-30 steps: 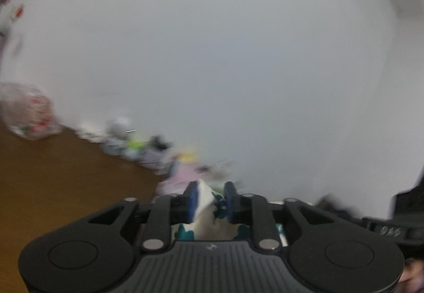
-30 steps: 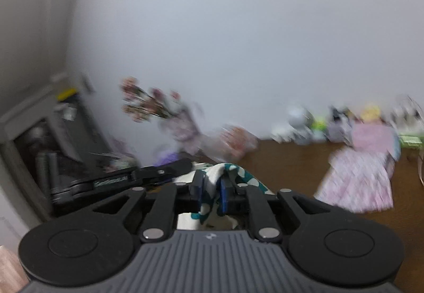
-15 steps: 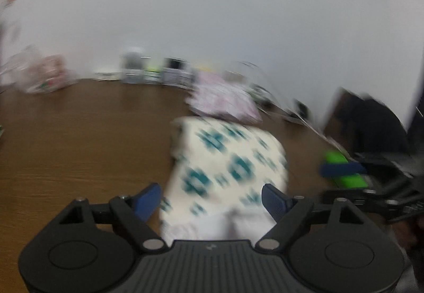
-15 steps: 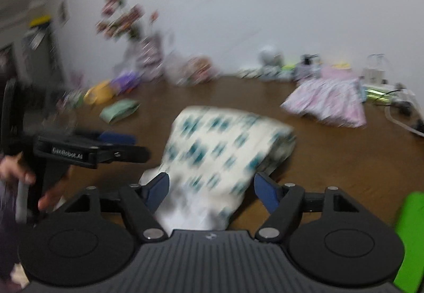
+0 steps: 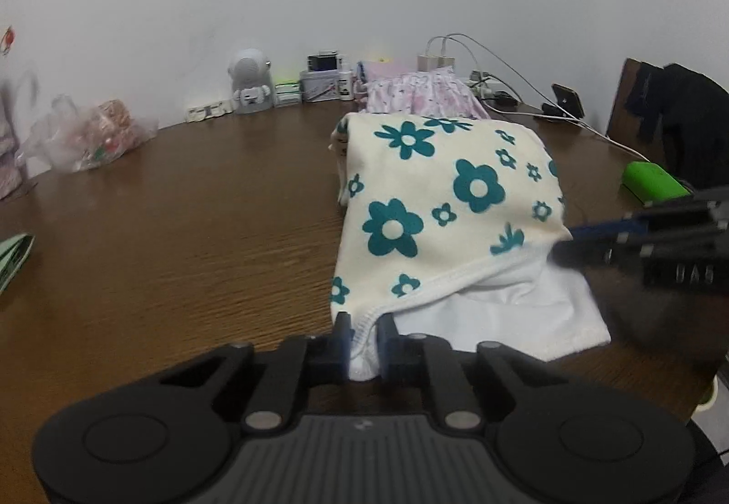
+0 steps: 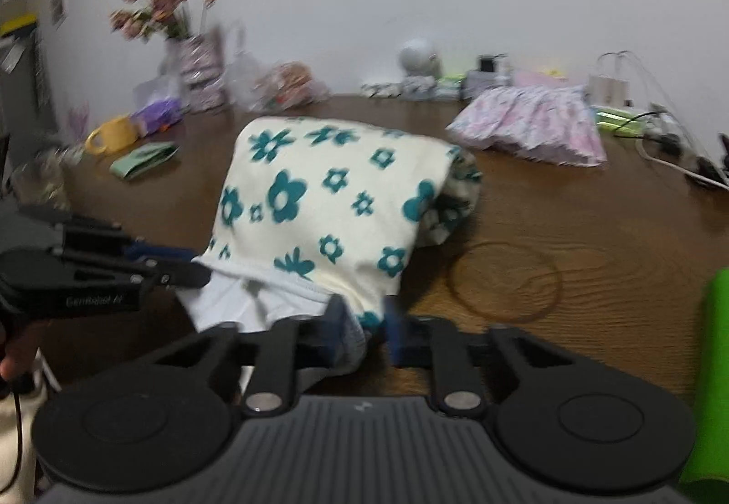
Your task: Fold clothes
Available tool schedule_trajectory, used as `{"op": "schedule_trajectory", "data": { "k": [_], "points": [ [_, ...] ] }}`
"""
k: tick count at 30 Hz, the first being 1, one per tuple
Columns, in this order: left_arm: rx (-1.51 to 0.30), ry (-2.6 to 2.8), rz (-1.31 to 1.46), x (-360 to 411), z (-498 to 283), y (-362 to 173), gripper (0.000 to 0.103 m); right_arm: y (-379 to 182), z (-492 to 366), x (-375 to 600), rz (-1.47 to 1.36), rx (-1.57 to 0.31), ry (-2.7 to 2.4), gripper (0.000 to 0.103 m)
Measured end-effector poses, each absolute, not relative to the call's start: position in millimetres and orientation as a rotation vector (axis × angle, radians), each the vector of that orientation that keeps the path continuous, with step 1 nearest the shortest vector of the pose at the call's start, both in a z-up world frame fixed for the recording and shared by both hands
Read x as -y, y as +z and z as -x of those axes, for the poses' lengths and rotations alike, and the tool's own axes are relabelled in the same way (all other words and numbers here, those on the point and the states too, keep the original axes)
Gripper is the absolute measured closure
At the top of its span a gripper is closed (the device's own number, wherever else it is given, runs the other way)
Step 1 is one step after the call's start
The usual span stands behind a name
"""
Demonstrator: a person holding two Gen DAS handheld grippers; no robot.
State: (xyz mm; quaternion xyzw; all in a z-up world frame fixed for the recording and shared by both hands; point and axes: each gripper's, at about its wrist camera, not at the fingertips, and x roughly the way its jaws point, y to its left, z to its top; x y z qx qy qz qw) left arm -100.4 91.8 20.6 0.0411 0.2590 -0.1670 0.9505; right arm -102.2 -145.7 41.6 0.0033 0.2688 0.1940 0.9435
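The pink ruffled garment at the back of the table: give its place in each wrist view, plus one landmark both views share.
Left wrist view: the pink ruffled garment lies upper centre, just behind the far edge of the flowered cloth.
Right wrist view: it lies upper right, apart from the flowered cloth.
Shared landmark: the white round gadget by the wall.

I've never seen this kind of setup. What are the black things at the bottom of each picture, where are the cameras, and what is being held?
No robot here: a person holds a two-finger gripper in each hand, with a fisheye camera on each looking forward along its fingers. The left gripper is shut on the near hem of a cream flowered garment lying on the wooden table. The right gripper has the hem's other end between its jaws; blur hides whether they grip. A folded pink garment and small clutter sit behind.
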Motion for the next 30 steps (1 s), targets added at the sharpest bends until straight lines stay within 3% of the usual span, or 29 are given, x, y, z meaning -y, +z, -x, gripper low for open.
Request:
{"op": "schedule_trajectory", "data": {
  "k": [2, 13, 14, 17, 20, 22, 24, 25, 26, 27, 30],
  "points": [
    [-0.53, -0.314, -0.094, -91.0, 97.8, 17.2, 0.099, 48.2, 107.4, 147.5, 0.0, -0.51, 0.375, 0.097],
    [-0.409, -0.226, -0.053, -83.0, 125.7, 49.0, 0.1, 47.3, 119.1, 131.8, 0.152, -0.448, 0.276, 0.094],
    [-0.4, -0.235, -0.052, -81.8, 128.6, 52.9, 0.1, 50.3, 124.5, 131.2, 0.134, -0.432, 0.311, 0.091],
    [-0.376, -0.252, -0.068, -73.6, 133.6, 62.4, 0.1, 55.0, 140.6, 124.5, 0.113, -0.4, 0.41, 0.06],
    [-0.361, -0.273, -0.072, -67.1, 139.4, 67.5, 0.1, 46.0, 144.9, 107.2, 0.156, -0.424, 0.429, 0.058],
    [-0.351, -0.286, -0.084, -62.5, 143.7, 70.9, 0.1, 37.0, 137.2, 100.2, 0.164, -0.461, 0.389, 0.062],
    [-0.34, -0.285, -0.092, -59.7, 148.0, 74.1, 0.1, 32.8, 130.8, 99.7, 0.165, -0.481, 0.344, 0.075],
    [-0.336, -0.285, -0.087, -59.8, 149.0, 76.1, 0.1, 32.5, 129.2, 101.5, 0.157, -0.485, 0.331, 0.076],
    [-0.333, -0.286, -0.079, -60.1, 149.7, 78.1, 0.1, 35.0, 129.7, 104.3, 0.149, -0.475, 0.318, 0.085],
    [-0.329, -0.286, -0.072, -60.5, 150.4, 80.1, 0.1, 38.6, 131.0, 107.6, 0.141, -0.459, 0.306, 0.102],
    [-0.307, -0.28, -0.078, -59.0, 149.9, 93.9, 0.1, 57.4, 135.7, 117.0, 0.13, -0.394, 0.277, 0.102]
  ]
}}
